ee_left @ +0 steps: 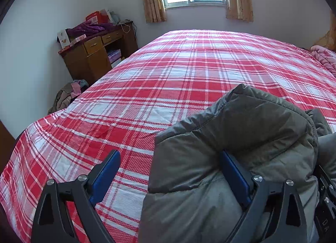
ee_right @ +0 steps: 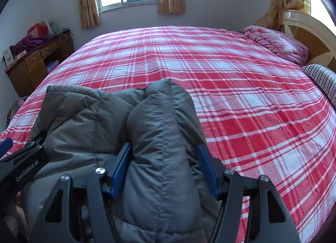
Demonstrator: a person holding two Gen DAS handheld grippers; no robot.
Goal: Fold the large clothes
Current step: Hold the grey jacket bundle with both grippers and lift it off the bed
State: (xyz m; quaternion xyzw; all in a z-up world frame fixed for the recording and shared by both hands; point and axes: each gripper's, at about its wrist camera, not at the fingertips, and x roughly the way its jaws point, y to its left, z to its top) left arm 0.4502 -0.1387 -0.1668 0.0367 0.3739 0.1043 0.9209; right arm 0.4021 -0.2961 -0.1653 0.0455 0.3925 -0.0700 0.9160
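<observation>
So the grey puffy jacket (ee_right: 88, 121) was bunched up on the plaid bed (ee_right: 231, 87). Right gripper (ee_right: 163, 167) pinched a thick fold. Left gripper (ee_left: 170, 171) gaped wide, jacket only against one finger (ee_left: 235, 171).

1. The right tongs (ee_right: 163, 169) point forward and downward, their two blue pads (ee_right: 120, 167) set on either side of a thick padded fold and touching it on both flanks.
2. The left tongs (ee_left: 170, 180) tilt down in the same way, jaws spread wide; only the right-hand pad (ee_left: 235, 175) touches padded cloth, the other pad stands free.
3. The right wrist view shows the left tongs' black body low at its left edge.
</observation>
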